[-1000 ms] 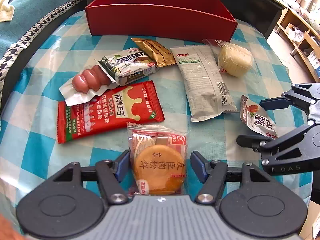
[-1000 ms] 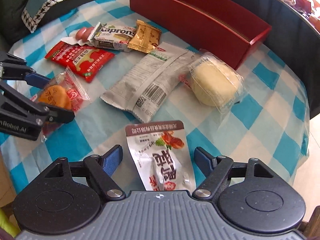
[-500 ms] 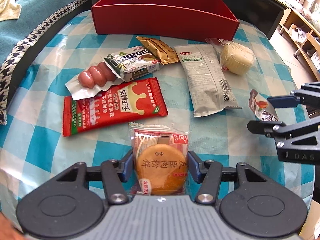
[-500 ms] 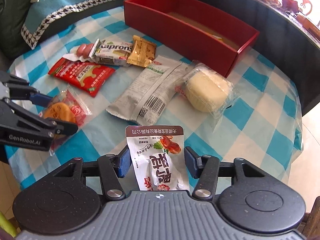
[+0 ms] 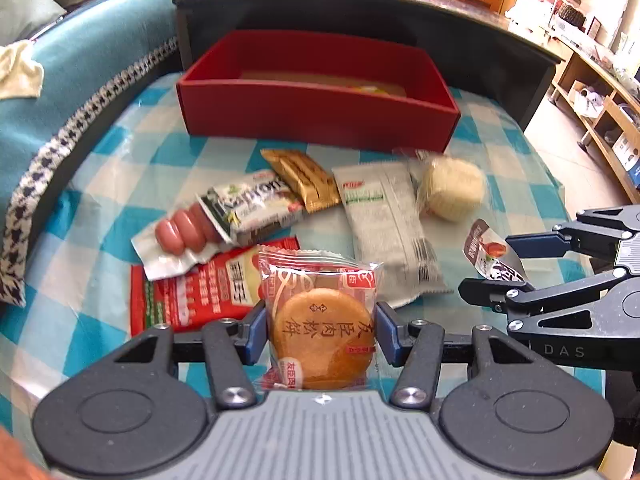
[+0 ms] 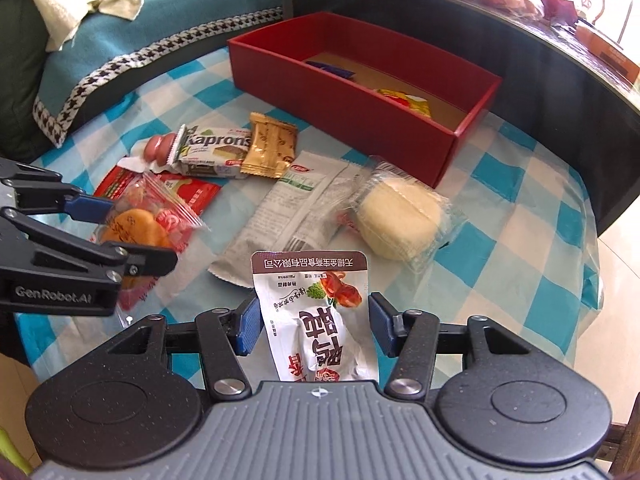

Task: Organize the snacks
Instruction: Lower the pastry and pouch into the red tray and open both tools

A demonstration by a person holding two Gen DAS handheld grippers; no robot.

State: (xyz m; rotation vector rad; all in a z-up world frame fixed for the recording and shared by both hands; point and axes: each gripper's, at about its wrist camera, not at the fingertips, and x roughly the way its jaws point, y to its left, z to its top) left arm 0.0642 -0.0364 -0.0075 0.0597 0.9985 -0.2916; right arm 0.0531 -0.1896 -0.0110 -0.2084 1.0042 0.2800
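**Two snacks gripped, box ahead**

We face the red box [image 6: 360,120] at the far side of the checked tablecloth [image 6: 520,208]; it seems to hold a couple of packets already, though they are hard to read. Loose snacks lie between it and us. Our left gripper [image 5: 322,330] is clamped on the round cake packet [image 5: 320,320], our right gripper [image 6: 314,330] on the silver pouch [image 6: 316,320]. We should carry both well above the near wall, then release low inside, one at a time.

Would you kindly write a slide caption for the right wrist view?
Right gripper holds a white pouch above the checked table, facing the red box.
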